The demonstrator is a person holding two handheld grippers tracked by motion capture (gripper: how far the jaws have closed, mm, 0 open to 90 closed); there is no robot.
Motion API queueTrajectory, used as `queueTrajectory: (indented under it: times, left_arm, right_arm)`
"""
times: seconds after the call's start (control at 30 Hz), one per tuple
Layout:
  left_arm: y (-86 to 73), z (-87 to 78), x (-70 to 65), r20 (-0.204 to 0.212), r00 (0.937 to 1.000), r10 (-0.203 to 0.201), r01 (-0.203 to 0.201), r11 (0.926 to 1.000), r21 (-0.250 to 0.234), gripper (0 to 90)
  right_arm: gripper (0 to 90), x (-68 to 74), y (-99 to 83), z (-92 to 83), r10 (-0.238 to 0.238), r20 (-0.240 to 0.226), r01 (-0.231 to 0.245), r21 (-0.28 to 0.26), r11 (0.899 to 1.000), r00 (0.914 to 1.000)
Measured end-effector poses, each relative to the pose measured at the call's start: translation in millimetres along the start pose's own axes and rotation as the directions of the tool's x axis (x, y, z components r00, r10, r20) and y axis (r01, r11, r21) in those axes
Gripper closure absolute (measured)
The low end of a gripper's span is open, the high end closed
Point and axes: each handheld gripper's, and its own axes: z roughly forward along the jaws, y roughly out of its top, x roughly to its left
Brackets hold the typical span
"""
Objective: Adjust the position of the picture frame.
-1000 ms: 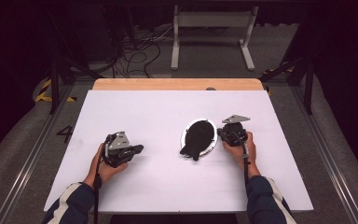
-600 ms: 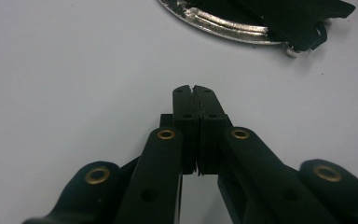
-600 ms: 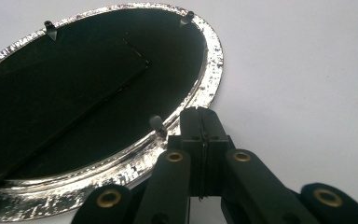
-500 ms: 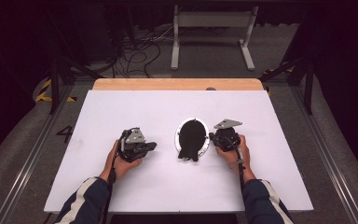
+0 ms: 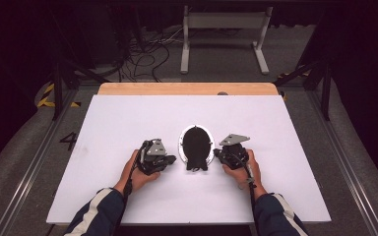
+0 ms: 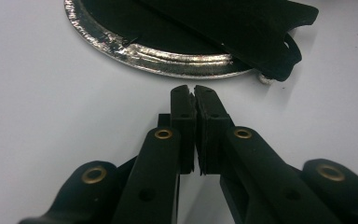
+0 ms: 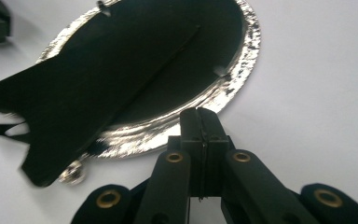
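Observation:
An oval silver-rimmed frame (image 5: 196, 142) lies flat on the white table (image 5: 128, 118), black back up, with a black prop leg (image 7: 88, 88) folded across it. My left gripper (image 5: 171, 159) rests just left of the frame's lower edge. In the left gripper view its jaws (image 6: 195, 91) are shut with nothing between them, a short way from the silver rim (image 6: 168, 58). My right gripper (image 5: 217, 153) is close on the frame's right side. In the right gripper view its shut, empty tips (image 7: 200, 114) reach the rim (image 7: 242, 60). Whether they touch it I cannot tell.
A wooden strip (image 5: 187, 88) borders the table's far edge. Behind it on the floor stand a white metal stand (image 5: 224, 29) and loose cables (image 5: 142, 49). Metal rails run along both sides of the table. White surface lies bare to the left and right of my hands.
Both hands have slid inward toward the frame, the left from farther out. The frame has shifted a little left and turned from tilted to nearly straight.

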Motion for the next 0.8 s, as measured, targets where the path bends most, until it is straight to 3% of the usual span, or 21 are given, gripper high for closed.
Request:
queueTrajectory:
  times: [0.1, 0.17, 0.33, 0.43, 0.8]
  left_arm:
    - [0.3, 0.9, -2.8, 0.012, 0.9999, 0.006, -0.006, 1.0000, -0.002, 87.0]
    - [1.9, 1.7, -7.8, 0.019, 0.9990, 0.040, -0.041, 0.9991, 0.011, 87.0]
    - [3.2, 4.2, -15.8, 0.035, 0.9981, 0.050, -0.050, 0.9987, 0.008, 86.5]
    - [3.6, 5.8, -18.4, 0.036, 0.9979, 0.053, -0.054, 0.9985, 0.014, 86.4]
    - [4.6, 8.7, -18.9, 0.053, 0.9968, 0.060, -0.061, 0.9979, 0.019, 85.6]
  right_arm:
    - [90.0, 5.9, -1.6, -2.7, -0.012, -0.022, 0.012, 0.004, 1.000, 0.9997]
    - [90.0, 14.1, -3.7, -6.4, -0.027, -0.057, 0.028, 0.012, 1.000, 0.9980]
    - [90.0, 28.8, -6.7, -9.7, -0.048, -0.106, 0.050, 0.012, 0.999, 0.9932]
    - [90.0, 34.1, -6.9, -10.5, -0.065, -0.095, 0.067, 0.013, 0.998, 0.9933]
    - [90.0, 37.8, -7.4, -10.9, -0.079, -0.127, 0.081, 0.011, 0.997, 0.9887]
